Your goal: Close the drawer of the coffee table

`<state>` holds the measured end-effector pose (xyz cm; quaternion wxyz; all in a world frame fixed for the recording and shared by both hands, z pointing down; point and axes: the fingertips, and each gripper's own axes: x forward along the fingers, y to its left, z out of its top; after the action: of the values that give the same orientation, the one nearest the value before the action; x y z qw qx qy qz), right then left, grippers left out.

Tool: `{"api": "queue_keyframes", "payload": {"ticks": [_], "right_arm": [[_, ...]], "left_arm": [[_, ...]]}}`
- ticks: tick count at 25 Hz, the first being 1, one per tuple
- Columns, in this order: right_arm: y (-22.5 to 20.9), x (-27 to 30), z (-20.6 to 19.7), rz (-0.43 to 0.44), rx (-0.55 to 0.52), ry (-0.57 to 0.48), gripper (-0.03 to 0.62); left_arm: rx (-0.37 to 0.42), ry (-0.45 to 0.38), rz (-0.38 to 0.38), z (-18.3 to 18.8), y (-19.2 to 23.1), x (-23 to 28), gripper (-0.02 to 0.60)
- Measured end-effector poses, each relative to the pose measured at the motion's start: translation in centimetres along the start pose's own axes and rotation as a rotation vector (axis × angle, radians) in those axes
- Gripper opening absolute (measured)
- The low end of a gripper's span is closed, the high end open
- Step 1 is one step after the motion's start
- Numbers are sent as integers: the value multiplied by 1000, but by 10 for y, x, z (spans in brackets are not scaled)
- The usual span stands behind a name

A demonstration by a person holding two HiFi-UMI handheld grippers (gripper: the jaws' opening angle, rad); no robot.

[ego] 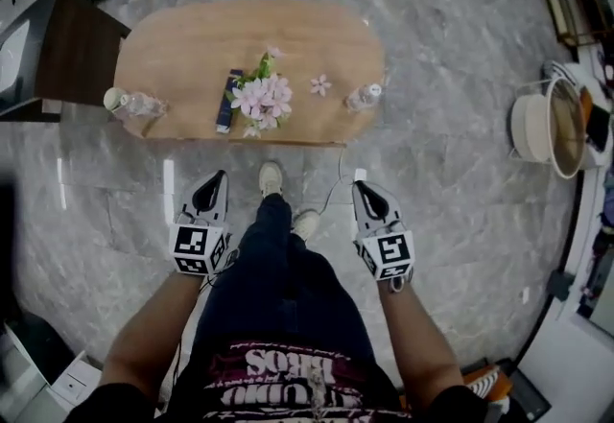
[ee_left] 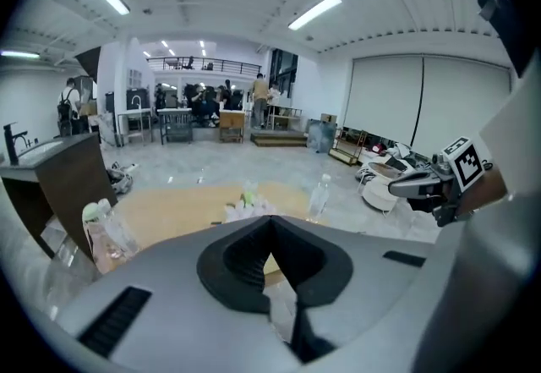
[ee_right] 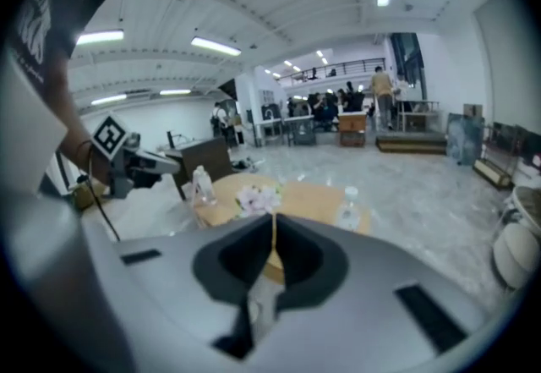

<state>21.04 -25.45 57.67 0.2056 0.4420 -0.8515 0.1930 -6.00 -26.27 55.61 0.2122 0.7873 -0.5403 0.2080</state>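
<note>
Left gripper (ego: 219, 177) (ee_left: 272, 224): grey hand-held tool with a black-and-white marker cube. It is clenched, jaws pressed together with nothing between them. It is held to the left of the person's dark-trousered legs (ego: 278, 268), nose toward the table, short of its near edge.
Right gripper (ego: 361, 187) (ee_right: 274, 224): same build, also clenched and empty. It is held to the right of the legs, level with the left one.
Coffee table (ego: 182, 37): oval, light wooden top, standing on the grey marble floor (ego: 441, 220) just ahead of the person's pale shoes (ego: 271, 177).
Drawer: its front cannot be picked out; from above, the table's near side shows as one straight edge.
Left end, near edge: clear plastic bottle (ego: 134, 105).
Middle, toward the near edge: bunch of pink flowers with green stems (ego: 261, 97), with a flat dark blue box (ego: 229, 100) just beside it on the left.
Right of the bunch: single pink blossom (ego: 320, 83), lying apart.
Right end: second clear plastic bottle (ego: 365, 96).
Off the table's left end: dark brown panel (ego: 72, 52).
Floor, well apart to the right: round white pot (ego: 537, 129).
</note>
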Motion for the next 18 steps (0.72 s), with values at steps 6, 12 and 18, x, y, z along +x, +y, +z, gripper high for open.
{"api": "queue_keyframes", "payload": {"ticks": [6,12,18], "right_arm": [[33,-57,86,42,-30,-110,37],[51,-113,139,60,-75,-244,35],[67,-152,191,53,-170,-375,35]], "left_arm": [[80,-180,-42,104,-39,-59,21],[126,-302,-63,152,-65,-112,21],[232,-395,-45,188,-80,-121,21]]}}
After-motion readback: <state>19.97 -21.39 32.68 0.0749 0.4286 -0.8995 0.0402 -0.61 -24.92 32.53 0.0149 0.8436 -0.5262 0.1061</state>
